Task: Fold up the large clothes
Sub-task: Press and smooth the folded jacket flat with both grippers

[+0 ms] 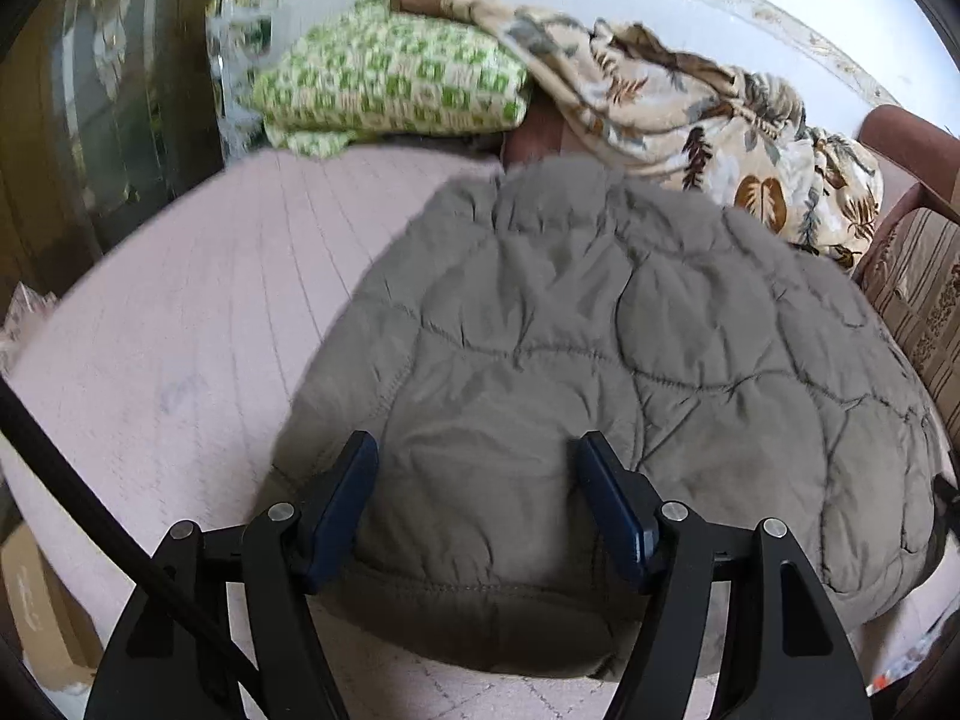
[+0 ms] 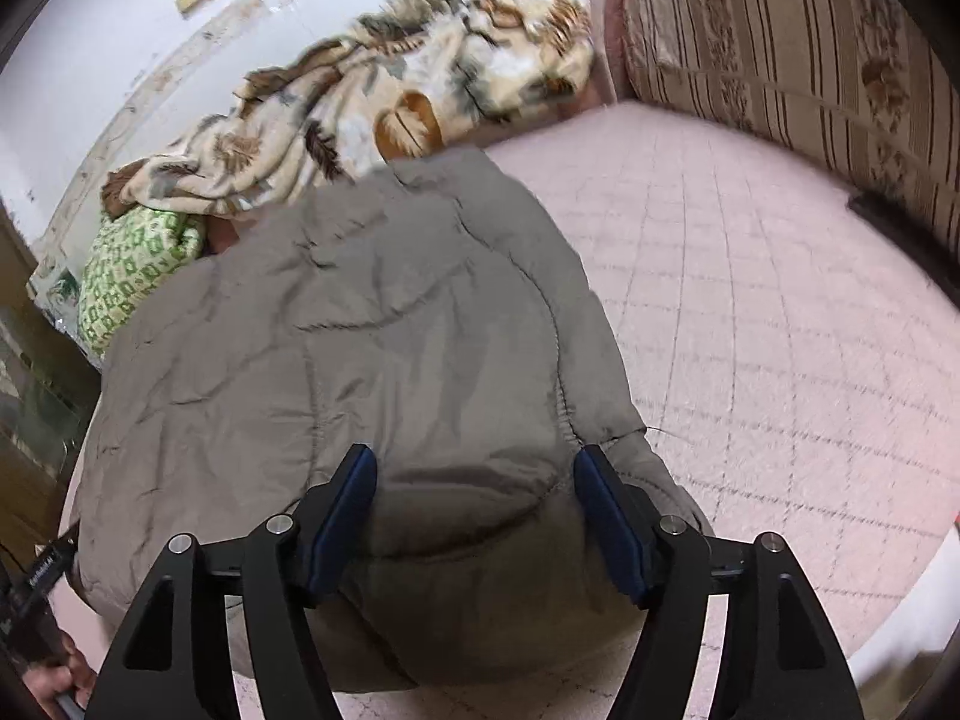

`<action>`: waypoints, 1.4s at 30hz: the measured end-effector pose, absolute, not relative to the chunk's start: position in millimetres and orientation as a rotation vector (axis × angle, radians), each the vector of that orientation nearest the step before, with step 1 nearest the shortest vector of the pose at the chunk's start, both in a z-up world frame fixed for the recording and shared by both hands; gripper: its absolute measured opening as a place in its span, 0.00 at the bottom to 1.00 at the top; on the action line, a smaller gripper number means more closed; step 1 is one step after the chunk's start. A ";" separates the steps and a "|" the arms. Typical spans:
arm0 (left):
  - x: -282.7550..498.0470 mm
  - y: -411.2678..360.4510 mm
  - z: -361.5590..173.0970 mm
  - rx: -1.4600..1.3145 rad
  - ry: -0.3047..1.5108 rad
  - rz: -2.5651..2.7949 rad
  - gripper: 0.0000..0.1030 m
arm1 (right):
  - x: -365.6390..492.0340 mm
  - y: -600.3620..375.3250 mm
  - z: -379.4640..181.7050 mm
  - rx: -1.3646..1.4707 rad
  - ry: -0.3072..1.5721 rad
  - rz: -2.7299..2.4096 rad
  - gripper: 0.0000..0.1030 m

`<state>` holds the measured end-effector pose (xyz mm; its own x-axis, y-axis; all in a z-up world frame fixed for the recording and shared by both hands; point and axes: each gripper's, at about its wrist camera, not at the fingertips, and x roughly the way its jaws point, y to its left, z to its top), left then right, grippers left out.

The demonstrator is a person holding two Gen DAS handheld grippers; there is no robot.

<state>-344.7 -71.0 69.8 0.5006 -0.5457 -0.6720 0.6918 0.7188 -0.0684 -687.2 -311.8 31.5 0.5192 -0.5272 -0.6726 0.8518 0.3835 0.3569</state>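
A grey-brown quilted jacket (image 1: 600,360) lies in a bulky folded heap on the pink quilted cover (image 1: 180,330). In the left wrist view my left gripper (image 1: 474,450) hovers over the jacket's near left part, open, its blue pads (image 1: 345,492) apart from the fabric. The right wrist view shows the same jacket (image 2: 372,330) from its right side, with the cover (image 2: 750,330) bare beside it. There my right gripper (image 2: 474,462) is open over the near right edge of the jacket. Nothing is pinched between its fingers (image 2: 606,516).
A green checked blanket (image 1: 390,84) and a leaf-patterned blanket (image 1: 690,114) lie piled behind the jacket by the wall. A striped cushion (image 2: 780,42) borders the right side. A dark cabinet (image 1: 90,120) stands at the left, and a person's hand (image 2: 54,684) shows at the lower left.
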 end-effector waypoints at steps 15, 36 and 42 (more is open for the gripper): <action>-270.6 -181.1 104.8 0.319 0.781 -0.805 0.67 | -614.6 -378.9 94.9 0.547 0.536 -0.879 0.73; -297.0 -156.3 102.3 0.262 0.850 -0.860 0.68 | -585.6 -386.2 101.5 0.523 0.660 -0.814 0.82; -365.6 -96.2 95.9 0.262 0.731 -0.858 0.68 | -612.7 -294.0 102.9 0.468 0.553 -0.762 0.84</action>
